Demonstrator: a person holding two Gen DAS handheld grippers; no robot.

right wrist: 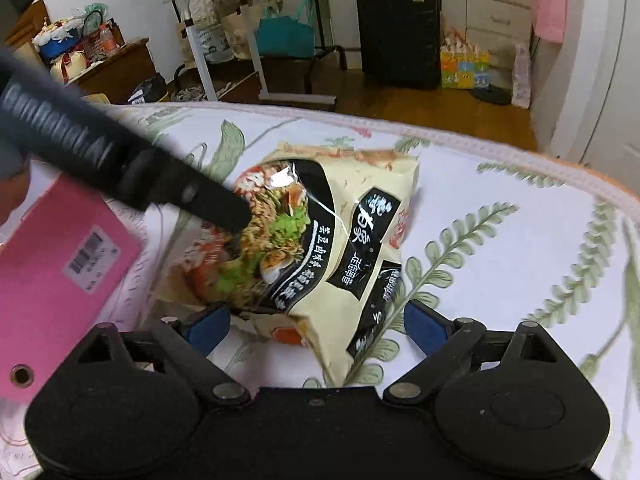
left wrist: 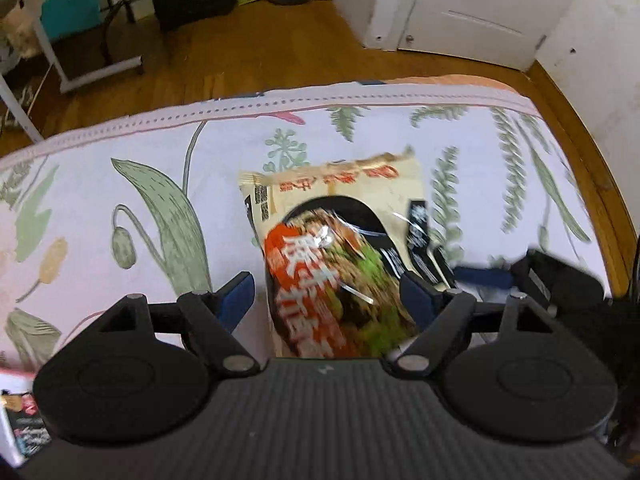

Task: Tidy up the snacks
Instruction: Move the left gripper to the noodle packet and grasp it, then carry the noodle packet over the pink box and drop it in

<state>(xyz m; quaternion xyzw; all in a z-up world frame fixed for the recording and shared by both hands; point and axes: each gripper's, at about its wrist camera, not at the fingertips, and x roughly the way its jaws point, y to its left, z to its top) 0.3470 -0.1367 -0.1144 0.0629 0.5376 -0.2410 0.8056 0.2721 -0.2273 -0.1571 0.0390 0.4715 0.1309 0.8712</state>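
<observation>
A cream and black instant-noodle packet (left wrist: 340, 240) lies on the floral bedsheet (left wrist: 120, 200). My left gripper (left wrist: 326, 296) is low over it and open. The packet's near end sits between the blue pads, with a strip of sheet showing beside the left pad. In the right wrist view the same packet (right wrist: 320, 220) looks tilted and crumpled. My right gripper (right wrist: 318, 328) stands open around its near corner, and neither pad presses on it. The left gripper's black finger (right wrist: 208, 200) reaches in from the upper left onto the packet's top. A blue finger of the right gripper (left wrist: 484, 276) shows at the right.
A pink box (right wrist: 60, 272) lies on the bed left of the packet. Another small packet (left wrist: 24, 424) peeks in at the lower left. Beyond the bed's far edge are a wooden floor (left wrist: 240, 52), a black suitcase (right wrist: 400, 32), a white desk frame (right wrist: 256, 60) and a white door (left wrist: 480, 12).
</observation>
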